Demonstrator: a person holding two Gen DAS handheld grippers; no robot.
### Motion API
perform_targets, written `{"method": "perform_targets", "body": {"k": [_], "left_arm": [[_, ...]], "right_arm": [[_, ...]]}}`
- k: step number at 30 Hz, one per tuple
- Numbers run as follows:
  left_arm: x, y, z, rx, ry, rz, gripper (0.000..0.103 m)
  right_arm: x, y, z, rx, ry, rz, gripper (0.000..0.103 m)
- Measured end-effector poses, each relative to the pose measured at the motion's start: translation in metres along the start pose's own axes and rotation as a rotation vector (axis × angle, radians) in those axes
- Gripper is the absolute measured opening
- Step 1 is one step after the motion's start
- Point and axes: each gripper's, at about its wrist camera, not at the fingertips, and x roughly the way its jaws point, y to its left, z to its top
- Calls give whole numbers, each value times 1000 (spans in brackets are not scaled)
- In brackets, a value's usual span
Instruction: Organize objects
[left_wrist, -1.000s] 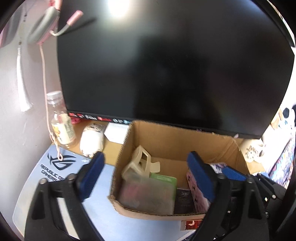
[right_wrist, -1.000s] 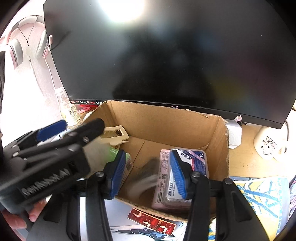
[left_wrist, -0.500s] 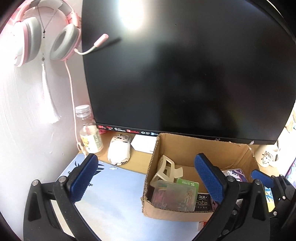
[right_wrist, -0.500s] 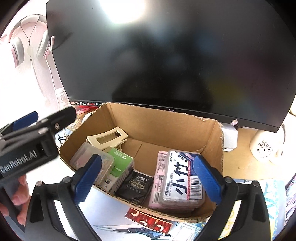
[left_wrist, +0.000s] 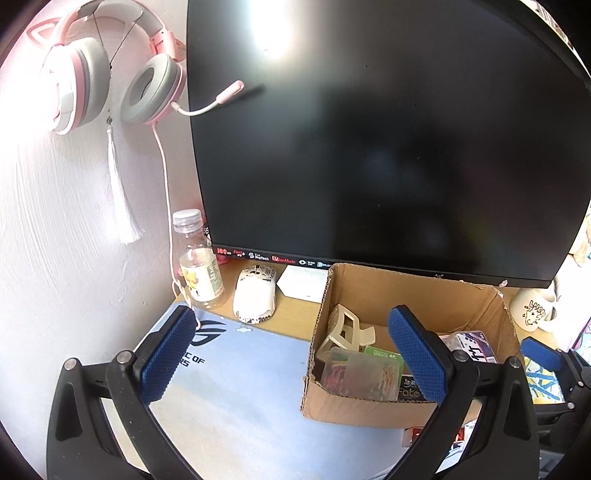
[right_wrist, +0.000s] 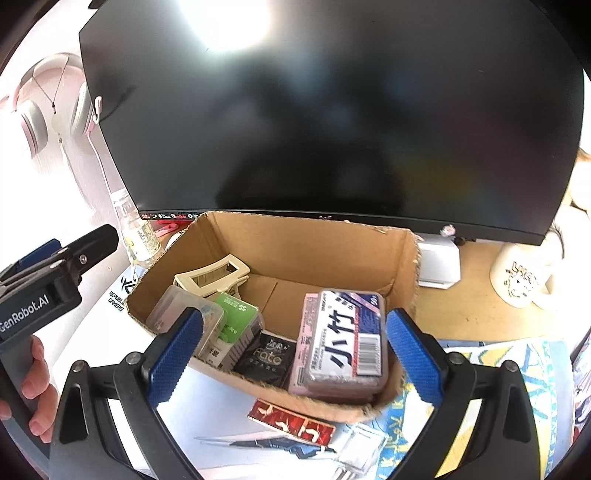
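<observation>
An open cardboard box stands under the monitor. In it lie a beige claw clip, a clear plastic case, a green pack, a black sachet and a pink-and-white pack. My left gripper is open and holds nothing, above the blue mat to the box's left. My right gripper hangs open over the box's near edge, also with nothing in it.
A big dark monitor fills the back. A pink headset hangs on the left wall above a bottle and a white mouse. A mug stands right; a red card lies before the box.
Both jaws have spread wide. A dark blurred thing between the right jaws is gone, and a black sachet lies in the box. The left gripper has drawn back and up, away from the box.
</observation>
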Motion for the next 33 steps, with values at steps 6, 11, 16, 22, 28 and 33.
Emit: {"method": "perform_targets", "body": {"k": [6,11,16,22,28,33], "left_arm": [[-4,-4,-9,14,12,-11,103],[-7,-5,-16,0,26,-42,103],[-14,-8,-21,14,16,-40,103],[-20,-14,-29,37,14,-41,103],[-21,-20,-38,61,19,-46,103],[-19,-27,-43,71,28,-76,103]], "right_arm": [[-20,-13,-4,30,-39,-22,103],[-32,-24,-9,67,-49,-33,103],[-40,-34,-16,96,-52,-43,103],[-44,-47,-26,141,-28,-34,103],[-46,-55,-39,157,-4,-42,103],[-48,-59,-51,139,9,-56,103]]}}
